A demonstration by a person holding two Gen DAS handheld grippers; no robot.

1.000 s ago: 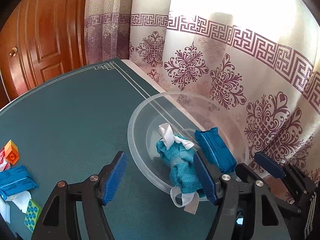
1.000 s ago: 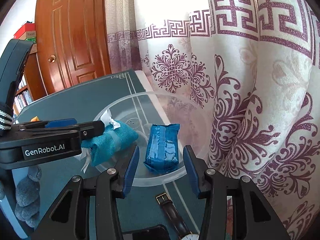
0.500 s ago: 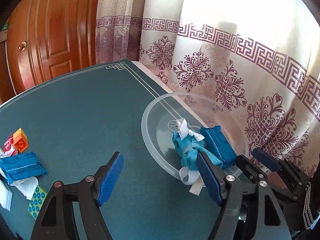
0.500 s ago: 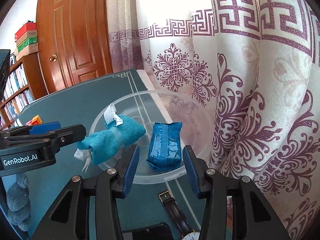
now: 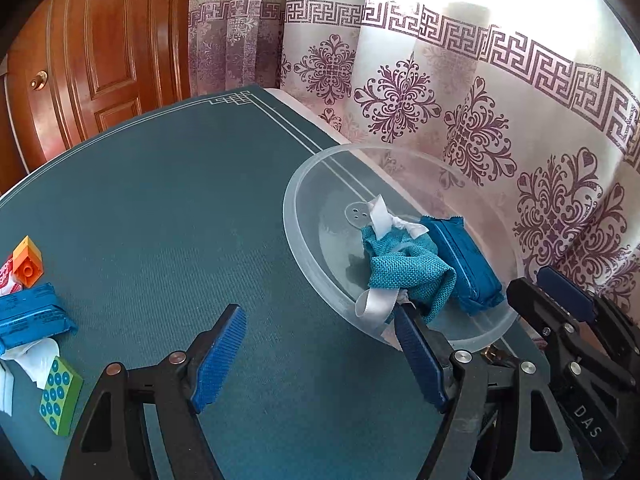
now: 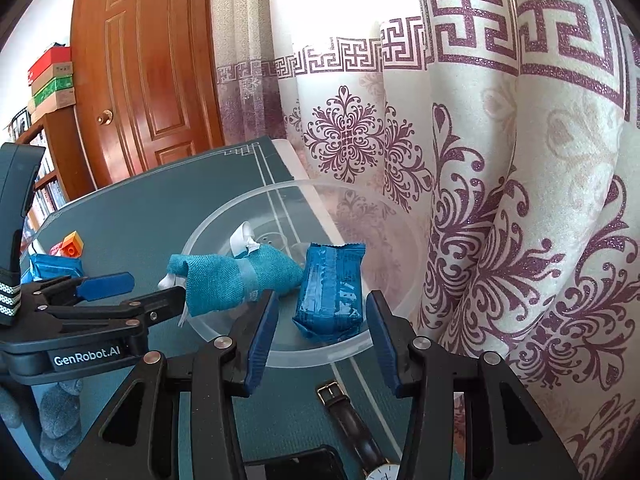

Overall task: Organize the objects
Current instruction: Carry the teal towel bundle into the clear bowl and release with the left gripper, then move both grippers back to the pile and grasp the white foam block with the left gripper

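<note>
A clear plastic bowl stands on the teal table by the curtain. In it lie a teal cloth pouch with white ribbon and a blue snack packet. The pouch's near end hangs over the bowl's rim. My left gripper is open and empty, just left of the bowl, its right finger close to the ribbon. My right gripper is open and empty, in front of the blue packet at the bowl's near rim.
At the table's left lie an orange block, another blue packet, a green dotted block and white paper. A wristwatch and a dark phone lie near the right gripper. The curtain hangs close behind.
My left gripper has pulled back and left from the bowl, leaving the teal pouch lying in it. The right gripper has barely moved.
</note>
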